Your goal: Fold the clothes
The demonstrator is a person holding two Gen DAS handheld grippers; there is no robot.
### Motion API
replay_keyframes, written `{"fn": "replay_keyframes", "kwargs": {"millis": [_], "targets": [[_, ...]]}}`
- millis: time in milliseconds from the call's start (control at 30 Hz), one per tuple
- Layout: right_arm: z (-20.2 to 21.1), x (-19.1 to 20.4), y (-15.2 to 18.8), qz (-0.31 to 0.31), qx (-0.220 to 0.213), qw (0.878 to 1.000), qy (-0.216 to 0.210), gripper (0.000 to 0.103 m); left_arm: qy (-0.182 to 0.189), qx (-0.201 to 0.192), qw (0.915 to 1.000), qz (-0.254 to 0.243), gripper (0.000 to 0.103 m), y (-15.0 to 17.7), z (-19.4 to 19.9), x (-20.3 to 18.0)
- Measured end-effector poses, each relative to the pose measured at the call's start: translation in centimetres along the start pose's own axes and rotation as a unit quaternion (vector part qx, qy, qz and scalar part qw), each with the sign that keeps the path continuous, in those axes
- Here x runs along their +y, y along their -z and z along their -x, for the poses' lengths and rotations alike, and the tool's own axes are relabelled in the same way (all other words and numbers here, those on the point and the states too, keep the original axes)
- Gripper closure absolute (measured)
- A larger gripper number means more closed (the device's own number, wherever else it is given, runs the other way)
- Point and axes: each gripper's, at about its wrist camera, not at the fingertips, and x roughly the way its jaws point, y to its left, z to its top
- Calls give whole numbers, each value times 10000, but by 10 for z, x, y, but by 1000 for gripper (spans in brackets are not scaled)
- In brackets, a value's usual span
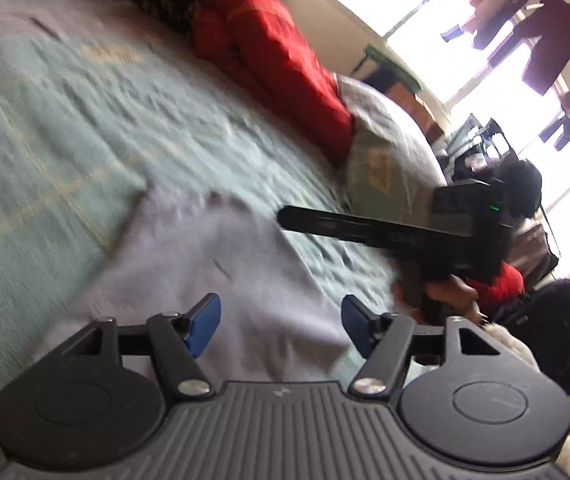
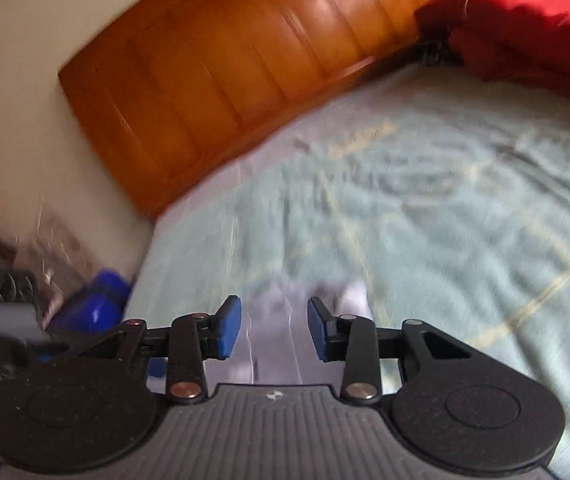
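Looks like the lavender garment (image 1: 205, 248) is only partly folded on the bed (image 1: 45, 140); left gripper (image 1: 281, 326) and right gripper (image 2: 275, 328) are held apart, nothing pinched.

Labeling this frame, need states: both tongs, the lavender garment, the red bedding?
left tongs: open, nothing between the pads
right tongs: open, over the garment, not pinching it
lavender garment: lying on the green blanket, not yet folded neatly
red bedding: bunched up by the headboard
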Motion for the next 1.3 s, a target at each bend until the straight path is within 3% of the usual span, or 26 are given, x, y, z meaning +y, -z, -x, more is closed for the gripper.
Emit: {"fn": "replay_keyframes", "kwargs": {"millis": [33, 67, 100, 133, 167, 233, 333, 467, 600, 667, 800, 1000, 1067, 1133, 1200, 1300], "targets": [[-10, -9, 5, -105, 85, 9995, 269, 61, 12, 98, 9999, 40, 35, 3, -2, 1], [-19, -19, 9, -238, 167, 9980, 553, 77, -138, 153, 9998, 87, 35, 9, -3, 4], [-19, -24, 12, -326, 120, 9968, 718, 87, -362, 264, 9989, 161, 35, 13, -6, 7], [-15, -27, 14, -393, 16, 9958, 829, 88, -574, 368, 9974, 231, 39, 16, -8, 9], [-11, -30, 16, -460, -88, 9945, 941, 73, -581, 349, 9975, 216, 39, 19, -4, 9], [6, -23, 20, -279, -133, 9939, 1061, 64, -702, 287, 9971, 118, 38, 18, 7, 0], [39, -1, 32, 228, -111, 9954, 920, 64, -705, 222, 9970, -246, 35, 19, 23, -19], [54, 39, 50, 785, -28, 9957, 482, 64, -779, 274, 9937, -753, 34, 37, 31, -43], [25, 47, 71, 1197, 362, 9886, 840, 67, -947, 676, 9917, -551, 33, 61, 24, -33], [22, 44, 82, 1416, 358, 9841, 1012, 67, -1043, 882, 9896, -443, 34, 75, 23, -20], [44, 46, 79, 1007, 153, 9902, 953, 64, -976, 767, 9909, -522, 34, 85, 52, -17], [64, 64, 90, 400, 188, 9968, 662, 59, -955, 119, 9920, -820, 33, 79, 71, -33], [71, 65, 105, 64, 288, 9988, 387, 52, -1061, 187, 9841, -1413, 31, 93, 70, -48], [74, 63, 121, -223, 433, 9985, 236, 51, -1345, 316, 9676, -2112, 30, 112, 63, -64], [78, 63, 133, -341, 492, 9978, 288, 50, -1764, 294, 9381, -2965, 30, 135, 57, -80], [86, 60, 151, -525, 449, 9972, 297, 49, -2249, 405, 8846, -4064, 28, 166, 46, -98]]}}
